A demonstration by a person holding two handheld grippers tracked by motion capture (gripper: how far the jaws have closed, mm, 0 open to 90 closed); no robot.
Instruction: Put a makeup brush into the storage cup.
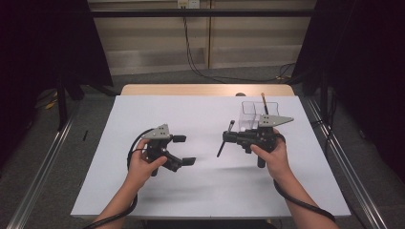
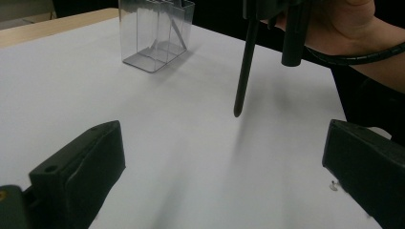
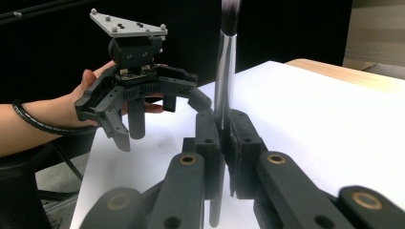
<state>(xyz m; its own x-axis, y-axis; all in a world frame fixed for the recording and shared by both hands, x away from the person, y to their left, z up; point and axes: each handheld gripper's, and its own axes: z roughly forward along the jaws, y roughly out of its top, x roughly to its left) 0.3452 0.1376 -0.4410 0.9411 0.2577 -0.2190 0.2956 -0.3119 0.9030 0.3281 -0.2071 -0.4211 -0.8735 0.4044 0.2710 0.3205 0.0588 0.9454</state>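
Gripper count: we record two, one in each hand. Our right gripper (image 1: 228, 137) is clamped on a single makeup brush (image 3: 224, 71), the pads pressing its handle from both sides. Our left gripper (image 1: 184, 150) stands with its jaws spread wide and nothing between them.

We note one brush in the grip: a slim, dark, glossy handle ending in a tuft of dark bristles. It hangs above the white desk (image 1: 200, 181), clear of the surface, with its pointed lower end over the sheet, seen in the left gripper view. From the high view it sits right of centre, just in front of the container.

We count one clear plastic container (image 2: 155, 33), divided into compartments, at the far right of the desk; a second brush (image 1: 264, 102) leans inside it, though which compartment we cannot tell. A black cable trails from each gripper. Between the two grippers the desk surface is bare.
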